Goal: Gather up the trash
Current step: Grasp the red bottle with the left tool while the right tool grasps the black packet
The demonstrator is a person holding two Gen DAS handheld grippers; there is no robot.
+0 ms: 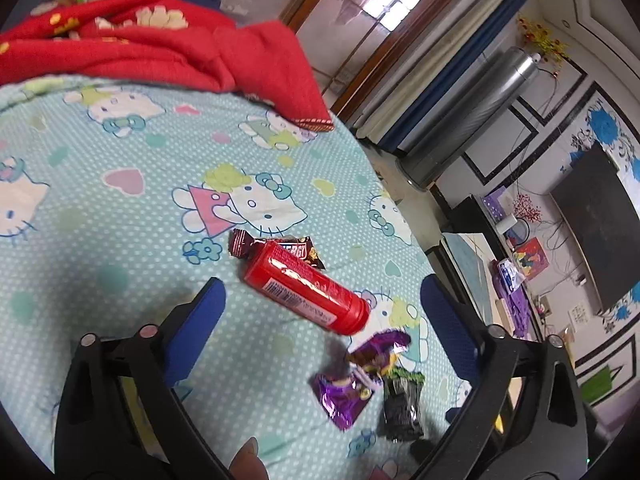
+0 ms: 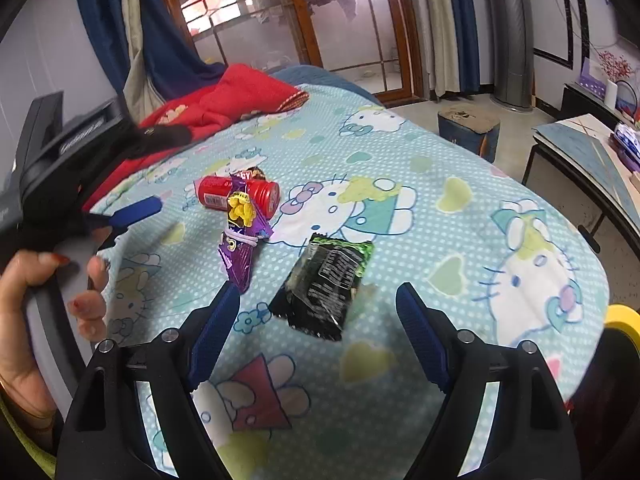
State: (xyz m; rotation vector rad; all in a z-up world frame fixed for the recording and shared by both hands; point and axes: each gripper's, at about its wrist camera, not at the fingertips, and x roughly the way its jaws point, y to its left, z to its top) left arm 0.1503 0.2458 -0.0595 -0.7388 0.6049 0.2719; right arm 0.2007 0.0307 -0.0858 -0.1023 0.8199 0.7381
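On the Hello Kitty bedsheet [image 1: 120, 200] lie a red bottle [image 1: 306, 288], a brown snack wrapper [image 1: 298, 250] behind it, a purple wrapper [image 1: 352, 384] tied with a band, and a black-green packet [image 1: 402, 410]. My left gripper [image 1: 320, 316] is open, hovering above the red bottle. In the right wrist view the black-green packet [image 2: 324, 286] lies just ahead of my open right gripper [image 2: 318, 300], with the purple wrapper [image 2: 242, 236] and the red bottle [image 2: 240, 194] further off. The left gripper [image 2: 132, 210] shows at the left there, held by a hand.
A red blanket [image 1: 160, 40] is bunched at the far end of the bed. Past the bed edge stand a silver cylinder [image 1: 472, 116], a low table [image 2: 580, 152], a TV [image 1: 600, 220] and a stool [image 2: 468, 128]. A yellow ring [image 2: 622, 316] sits at right.
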